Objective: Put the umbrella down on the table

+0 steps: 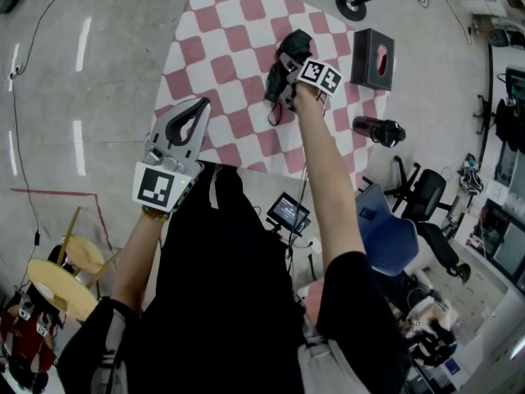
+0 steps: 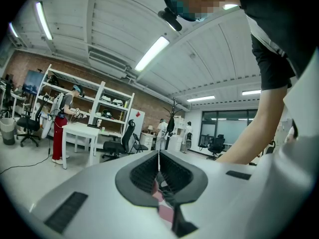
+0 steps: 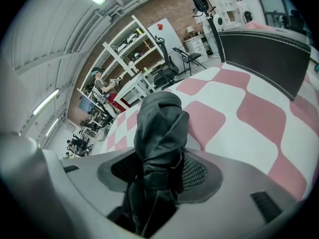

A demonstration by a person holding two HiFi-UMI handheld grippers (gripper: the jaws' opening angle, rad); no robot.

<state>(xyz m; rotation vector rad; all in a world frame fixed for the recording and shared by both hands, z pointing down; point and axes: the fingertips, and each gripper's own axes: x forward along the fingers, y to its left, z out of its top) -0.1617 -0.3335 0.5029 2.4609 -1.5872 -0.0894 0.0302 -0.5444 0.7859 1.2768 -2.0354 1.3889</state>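
The umbrella (image 1: 283,62) is not yet let go: the right claw (image 1: 291,84) grips its folded body over the table (image 1: 217,56), towards the far right corner. I cannot tell whether it touches the cloth. That arm reaches out, angled downward. The left claw (image 1: 190,123) is closed, empty and level by the near left edge.

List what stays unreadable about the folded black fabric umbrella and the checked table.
- The folded black fabric umbrella: its handle end is buried under the body of the right gripper in the right gripper view.
- Its contact with the red-and-white checked table: the head view looks from above, and the umbrella sits partly behind the marker cube.
- The mark on the black box: too small in the head view.
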